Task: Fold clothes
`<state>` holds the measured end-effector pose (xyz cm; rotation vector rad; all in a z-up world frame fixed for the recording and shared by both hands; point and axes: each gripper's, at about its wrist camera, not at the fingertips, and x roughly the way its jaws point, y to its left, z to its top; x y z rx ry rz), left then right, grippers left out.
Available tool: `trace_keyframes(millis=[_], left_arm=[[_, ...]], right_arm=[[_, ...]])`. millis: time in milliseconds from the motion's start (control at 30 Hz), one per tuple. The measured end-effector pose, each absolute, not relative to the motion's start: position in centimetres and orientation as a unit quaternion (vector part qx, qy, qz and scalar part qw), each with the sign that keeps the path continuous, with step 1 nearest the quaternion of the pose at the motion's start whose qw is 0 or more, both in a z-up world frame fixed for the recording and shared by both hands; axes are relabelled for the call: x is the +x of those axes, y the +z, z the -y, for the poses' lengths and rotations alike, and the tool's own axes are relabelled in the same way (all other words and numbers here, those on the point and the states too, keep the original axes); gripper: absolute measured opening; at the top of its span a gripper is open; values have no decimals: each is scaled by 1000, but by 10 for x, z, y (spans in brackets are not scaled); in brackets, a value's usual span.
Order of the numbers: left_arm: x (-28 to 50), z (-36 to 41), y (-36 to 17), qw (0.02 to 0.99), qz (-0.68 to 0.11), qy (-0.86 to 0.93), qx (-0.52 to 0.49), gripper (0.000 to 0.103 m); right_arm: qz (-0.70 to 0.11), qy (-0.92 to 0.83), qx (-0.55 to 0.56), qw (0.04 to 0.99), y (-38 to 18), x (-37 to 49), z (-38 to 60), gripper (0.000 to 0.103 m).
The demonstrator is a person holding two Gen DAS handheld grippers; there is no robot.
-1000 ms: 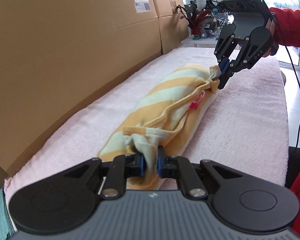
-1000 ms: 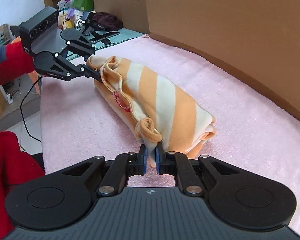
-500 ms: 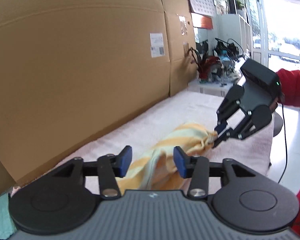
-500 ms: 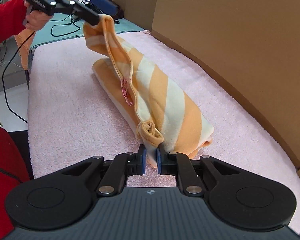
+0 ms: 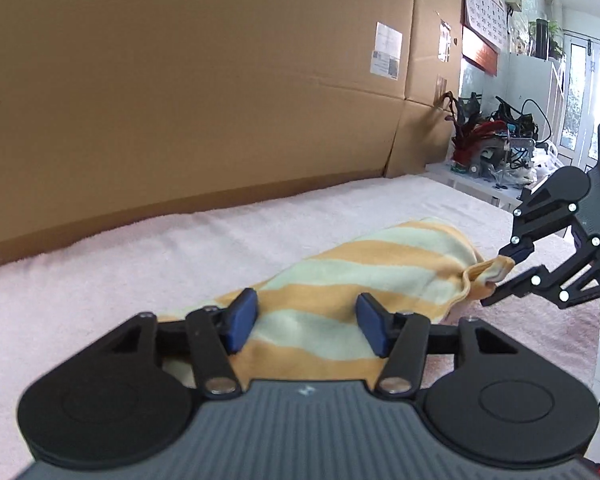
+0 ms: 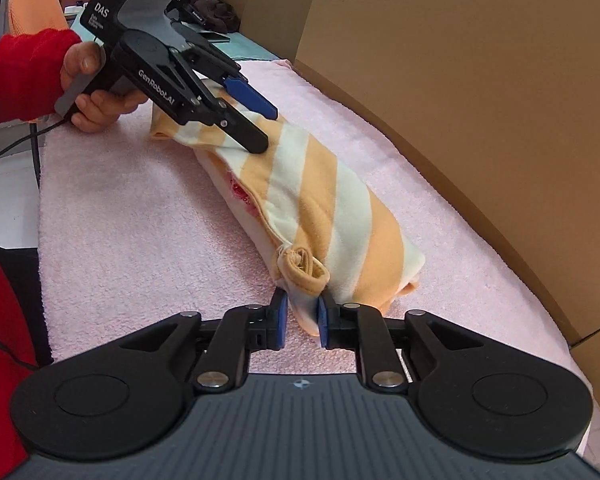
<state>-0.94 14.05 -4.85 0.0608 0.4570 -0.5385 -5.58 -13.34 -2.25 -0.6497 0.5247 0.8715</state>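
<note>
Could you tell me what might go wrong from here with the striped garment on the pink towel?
The right gripper pinches only a small bunched corner of the striped garment, so a pull could drag the roll loose or let the corner slip. The left gripper is open over the far end, holding nothing there, so that end may unfold. The cloth may also drag the pink towel along.

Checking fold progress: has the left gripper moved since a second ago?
Yes: left gripper moved along the striped garment, away from the pink towel's far edge.

One striped garment, two grippers, one pink towel, one calendar.
</note>
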Motion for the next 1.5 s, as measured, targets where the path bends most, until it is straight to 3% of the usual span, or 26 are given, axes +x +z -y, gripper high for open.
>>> trace_keyframes(millis=[33,133,233,300,367,433,533,567,633,967,1100,1267,1300,1333,1500], left_arm=[[-11,-138,-49,938,-219,-266,43,66],[-15,-130,-49,934,-214,-275,78,69],[-16,-128,-49,929,-212,-287,96,78],[-16,-127,-49,928,-211,-293,96,80],[-16,-128,-49,927,-212,-296,95,81],[-17,-130,-49,926,-213,-297,94,81],[-19,-130,-50,925,-213,-298,95,82],[-19,-131,-50,925,-214,-300,94,82],[-21,-133,-50,923,-213,-305,96,83],[-31,-135,-52,905,-206,-338,159,94],[-27,-133,-52,902,-208,-347,151,99],[-30,-135,-54,900,-205,-353,150,99],[-30,-136,-54,901,-204,-353,147,99],[-30,-138,-54,902,-202,-352,144,99],[-32,-143,-54,908,-194,-348,129,92]], right_arm=[[-248,414,-292,826,-16,-59,138,35],[-252,428,-248,832,4,-69,153,35],[-218,461,-91,855,41,-75,188,35],[-177,439,72,878,48,-64,203,35],[-195,407,235,861,28,-33,207,34],[-233,403,373,803,-7,-5,202,24],[-272,357,459,767,-52,18,180,25],[-281,327,448,783,-59,17,176,24],[-299,266,423,813,-71,15,168,0],[-307,247,388,833,-68,-11,174,0],[-257,274,340,862,-28,-8,149,7],[-257,239,291,890,-41,3,130,12],[-256,232,281,895,-44,5,126,10],[-256,225,271,900,-46,7,122,0],[-254,188,221,923,-59,17,104,0]])
